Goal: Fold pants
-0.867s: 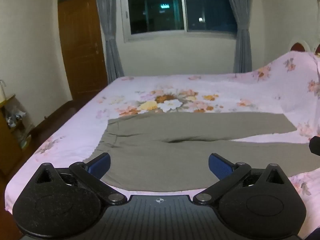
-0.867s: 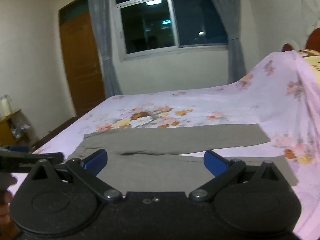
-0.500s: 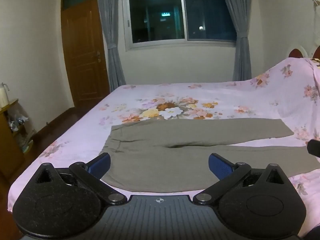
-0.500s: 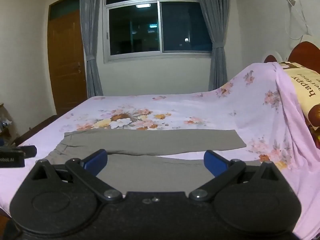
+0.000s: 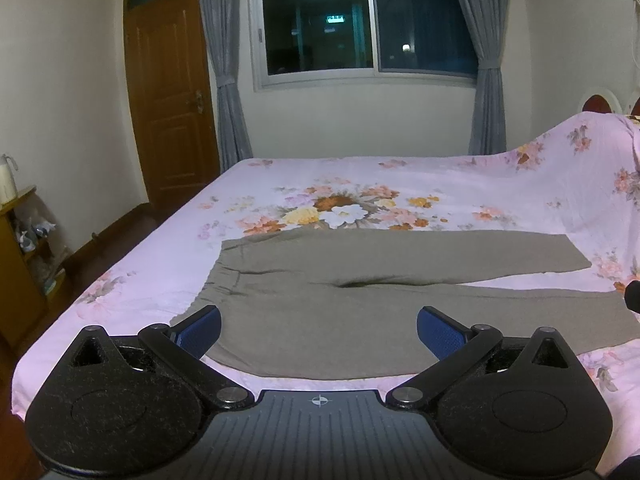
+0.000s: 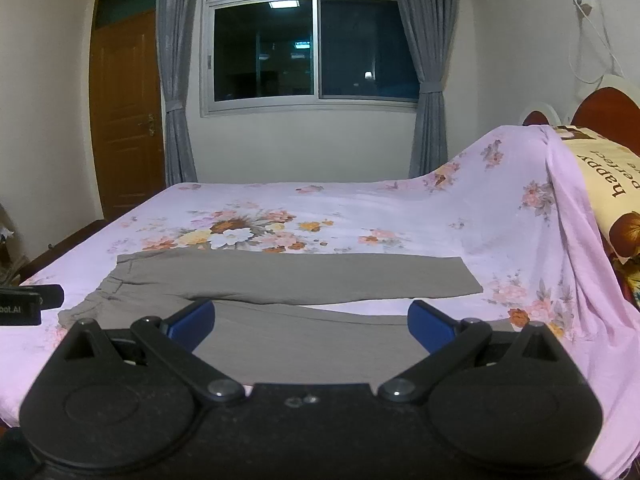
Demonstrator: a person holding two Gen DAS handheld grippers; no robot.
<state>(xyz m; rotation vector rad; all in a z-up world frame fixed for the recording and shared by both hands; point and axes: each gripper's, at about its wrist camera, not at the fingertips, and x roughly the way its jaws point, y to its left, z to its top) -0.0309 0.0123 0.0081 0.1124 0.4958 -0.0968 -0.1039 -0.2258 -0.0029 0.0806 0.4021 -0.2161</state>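
Lying flat: matte olive pants (image 5: pixel 360 304)

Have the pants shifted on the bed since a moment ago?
No. The pants lie as before, their far edge just below the flower print on the bedsheet; only the camera views tilted.

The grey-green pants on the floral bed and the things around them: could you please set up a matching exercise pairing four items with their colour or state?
Column one:
1. grey-green pants
2. pink floral bedsheet
3. brown wooden door
4. left gripper

Column two:
A. shut, at the back left of the room
B. jaws wide open, holding nothing
C. spread flat, legs pointing right
D. covers the bed, with a flower cluster in its middle

Pairs: 1-C, 2-D, 3-A, 4-B
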